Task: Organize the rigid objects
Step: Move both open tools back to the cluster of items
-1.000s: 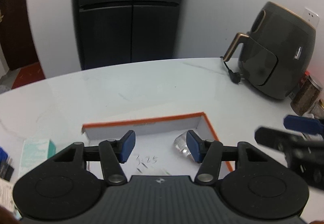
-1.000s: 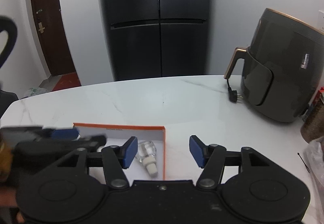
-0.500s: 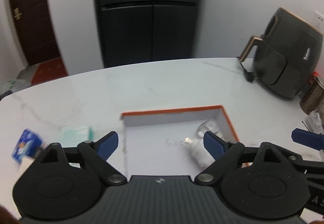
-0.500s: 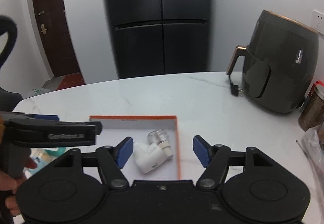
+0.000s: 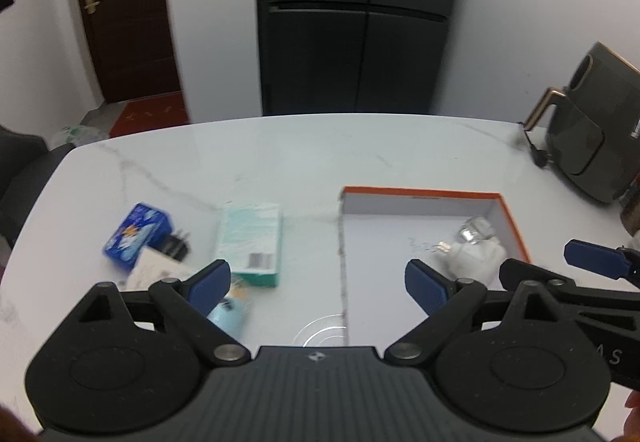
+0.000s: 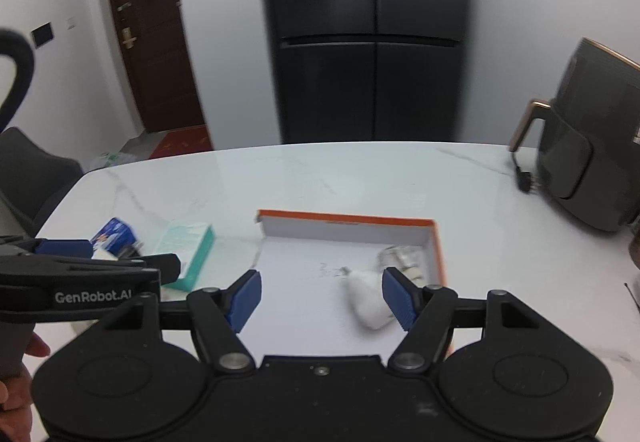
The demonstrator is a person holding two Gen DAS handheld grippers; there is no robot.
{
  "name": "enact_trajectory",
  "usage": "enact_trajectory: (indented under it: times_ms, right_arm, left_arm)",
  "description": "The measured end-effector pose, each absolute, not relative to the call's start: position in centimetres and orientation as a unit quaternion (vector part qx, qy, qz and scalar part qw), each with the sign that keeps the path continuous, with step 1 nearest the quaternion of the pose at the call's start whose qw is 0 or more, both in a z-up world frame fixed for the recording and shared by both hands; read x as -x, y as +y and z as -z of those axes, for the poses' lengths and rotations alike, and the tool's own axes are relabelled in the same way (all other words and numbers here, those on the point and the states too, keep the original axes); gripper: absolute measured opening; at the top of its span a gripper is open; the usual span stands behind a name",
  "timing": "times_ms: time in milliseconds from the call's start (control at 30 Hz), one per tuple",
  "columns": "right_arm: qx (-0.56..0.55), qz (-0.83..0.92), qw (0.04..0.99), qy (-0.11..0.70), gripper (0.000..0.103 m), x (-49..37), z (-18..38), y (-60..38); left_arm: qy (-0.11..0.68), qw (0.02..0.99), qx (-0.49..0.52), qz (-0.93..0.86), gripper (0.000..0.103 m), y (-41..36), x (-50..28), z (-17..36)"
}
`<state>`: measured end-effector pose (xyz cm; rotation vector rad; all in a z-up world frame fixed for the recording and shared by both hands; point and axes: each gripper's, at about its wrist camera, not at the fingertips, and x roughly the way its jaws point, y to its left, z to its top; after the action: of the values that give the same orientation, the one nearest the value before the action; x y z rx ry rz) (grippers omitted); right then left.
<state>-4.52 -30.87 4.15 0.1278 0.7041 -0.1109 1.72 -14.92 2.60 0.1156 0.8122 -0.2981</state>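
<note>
1. Hovering above the table (image 5: pixel 304 162), the left gripper (image 5: pixel 318 284) has its blue pads spread wide with nothing between them; the right gripper (image 6: pixel 320 296) is likewise spread wide and empty, over the box (image 6: pixel 348 220).
2. That orange-rimmed box is the landmark. Inside it, against its right wall, lie a white plastic fitting (image 6: pixel 366 302) and a clear glass-like piece (image 6: pixel 400 258) — the two touch or nearly touch; blur hides which.
3. Left of the box, outside it, sits a teal carton (image 5: pixel 250 238) lying flat. Further left is a small blue packet (image 5: pixel 136 234), with a black item (image 5: pixel 176 244) just beside it and a white card (image 5: pixel 154 270) nearer the camera. A pale blue object (image 5: pixel 230 312) shows partly behind the left pad; what it is cannot be told.
4. Judging by looks, the teal carton is light, stiff cardboard — its flat sides should grip well, so take it across its narrower width, near the middle, without crushing it.
5. Small and probably light, the blue packet may have a glossy wrap that could slip; a square hold across its short sides seems safest.
6. Anything set in the box should land left of the clear piece, which may be fragile.
</note>
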Motion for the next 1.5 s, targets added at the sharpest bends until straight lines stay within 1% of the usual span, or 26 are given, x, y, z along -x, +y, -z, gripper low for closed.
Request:
enact_trajectory:
  times_ms: [567, 1233, 1500]
  right_arm:
    - [-0.035, -0.005, 0.935, 0.353, 0.08, 3.3, -3.9, -24.0]
    - [-0.019, -0.053, 0.924, 0.378, 0.08, 1.7, -1.8, -17.8]
    - [-0.021, -0.057, 0.918, 0.392, 0.08, 1.4, -0.6, -16.5]
  left_arm:
    - [0.394, 0.915, -0.026, 0.086, 0.096, -7.9, -0.9, -2.6]
    - [0.418, 0.908, 0.003, 0.035, 0.096, -0.6, -0.7, -1.0]
    - [0.435, 0.9, 0.009, 0.006, 0.097, 2.6, -0.7, 0.6]
